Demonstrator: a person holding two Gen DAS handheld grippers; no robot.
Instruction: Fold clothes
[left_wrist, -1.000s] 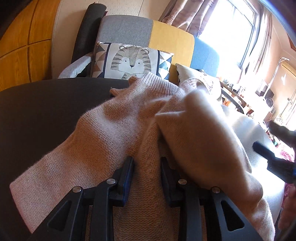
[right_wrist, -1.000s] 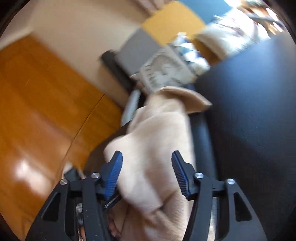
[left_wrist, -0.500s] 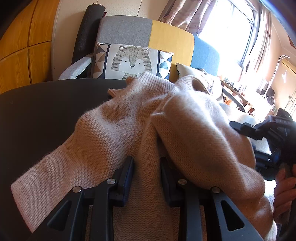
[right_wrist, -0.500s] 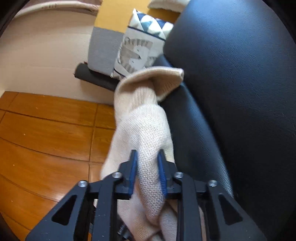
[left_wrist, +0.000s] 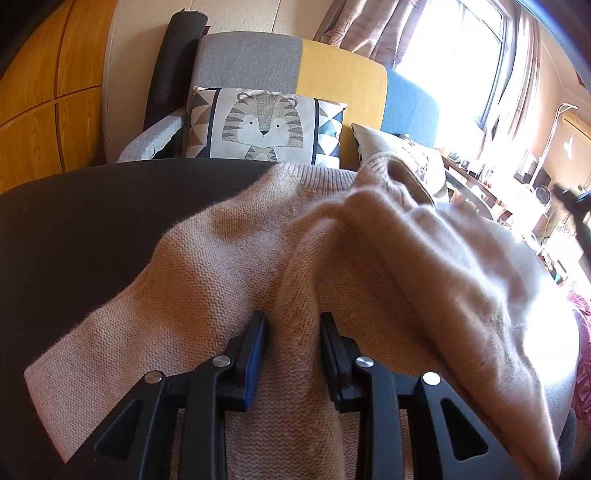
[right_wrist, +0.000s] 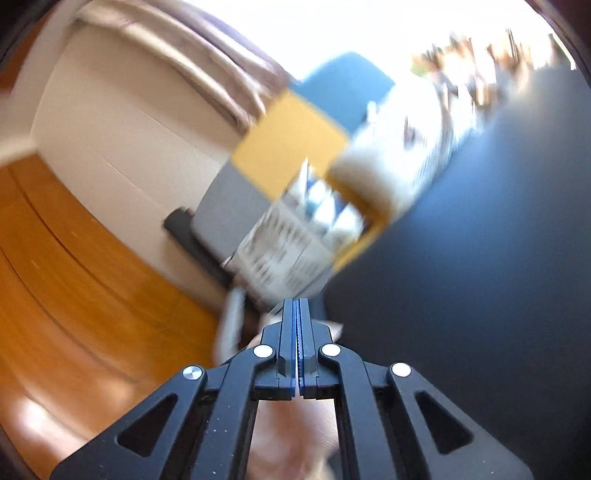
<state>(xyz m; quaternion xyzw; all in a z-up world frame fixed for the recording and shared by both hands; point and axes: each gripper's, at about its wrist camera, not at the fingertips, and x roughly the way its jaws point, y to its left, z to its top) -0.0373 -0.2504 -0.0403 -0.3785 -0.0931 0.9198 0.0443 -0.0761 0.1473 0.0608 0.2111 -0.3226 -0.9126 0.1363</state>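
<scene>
A beige knit sweater (left_wrist: 229, 266) lies rumpled on a dark round table (left_wrist: 74, 236), with a thick fold heaped on its right side. My left gripper (left_wrist: 293, 325) sits low over the near part of the sweater, shut on a ridge of knit that rises between its fingers. In the blurred right wrist view, my right gripper (right_wrist: 296, 306) is shut with its pads pressed together and nothing between them. A patch of the sweater (right_wrist: 291, 428) shows below and behind its fingers. A dark blurred piece of the right gripper (left_wrist: 576, 206) shows at the right edge of the left wrist view.
A grey, yellow and blue sofa (left_wrist: 258, 62) stands behind the table with a tiger cushion (left_wrist: 264, 125) and a pale cushion (left_wrist: 388, 144). Orange wood panelling (left_wrist: 37, 92) is at the left. A bright window (left_wrist: 454, 44) and cluttered shelves are at the right.
The right gripper closed on the sleeve, then came off it and now stands fully shut and swinging away. The fold has dropped onto the sweater. The left gripper kept its hold.
</scene>
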